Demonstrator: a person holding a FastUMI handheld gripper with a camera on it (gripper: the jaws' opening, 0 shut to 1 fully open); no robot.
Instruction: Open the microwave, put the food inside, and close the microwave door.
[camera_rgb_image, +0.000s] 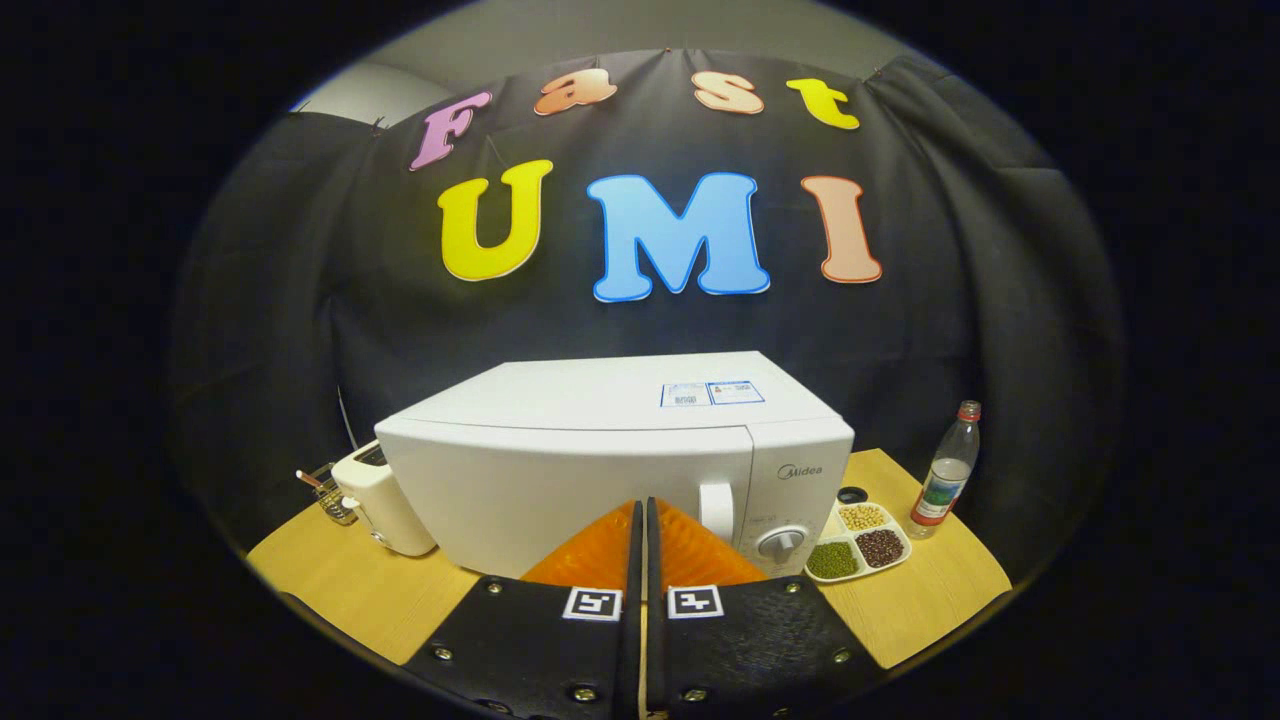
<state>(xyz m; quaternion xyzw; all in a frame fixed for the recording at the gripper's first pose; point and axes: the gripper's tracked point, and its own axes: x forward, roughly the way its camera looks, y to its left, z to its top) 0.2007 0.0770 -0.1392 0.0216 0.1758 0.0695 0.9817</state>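
Wooden table (930, 600): a light, bare-grained top carried everything in the scene.
Gripper (641, 520): nearest the camera, its two fingers were pressed together with no gap between the tips, and they held nothing.
Microwave (600, 470): white, just ahead of the fingertips, its door closed; the door handle (716, 510) was just right of the tips.
Control dial (781, 543): round, on the panel to the right of the handle.
Food tray (858, 546): white and divided, on the table just right of the microwave, with green beans, dark red beans and pale beans in separate sections.
Bottle (946, 472): clear plastic, upright, just right of the tray.
Toaster (383, 500): cream-coloured, touching or nearly touching the microwave's left side.
Small container (335, 500): left of the toaster, too small to identify.
Booth wall (300, 300): black cloth behind it all.
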